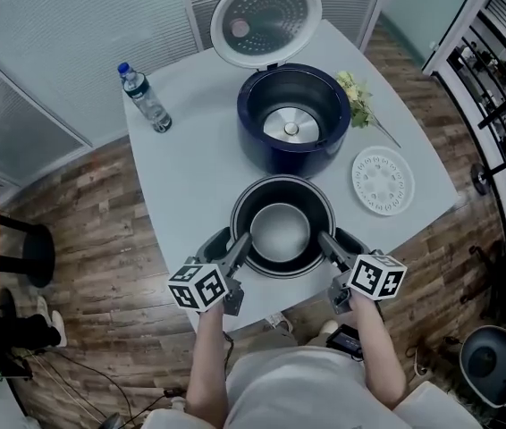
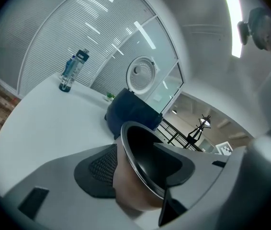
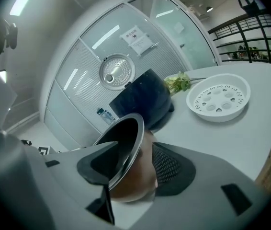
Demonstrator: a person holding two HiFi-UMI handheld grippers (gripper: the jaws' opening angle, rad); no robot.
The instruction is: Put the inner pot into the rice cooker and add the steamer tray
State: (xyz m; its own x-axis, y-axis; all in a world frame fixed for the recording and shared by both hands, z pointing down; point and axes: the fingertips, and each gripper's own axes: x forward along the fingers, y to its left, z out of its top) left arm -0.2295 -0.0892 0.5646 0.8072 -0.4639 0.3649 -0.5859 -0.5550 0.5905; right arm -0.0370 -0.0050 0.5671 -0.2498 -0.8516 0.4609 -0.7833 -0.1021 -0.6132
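Inner pot [image 1: 281, 231] — gripper views show left gripper [image 2: 142, 174], right gripper [image 3: 128, 164] astride its wall, jaws seemingly apart.

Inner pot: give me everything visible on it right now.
The inner pot is a round metal bowl, dark inside with a paler flat bottom, a shiny flared rim and a brownish outer wall. It stands upright and empty on the white table, near its front edge, apart from the open rice cooker behind it. The left gripper and right gripper each straddle its rim, jaws wide apart.
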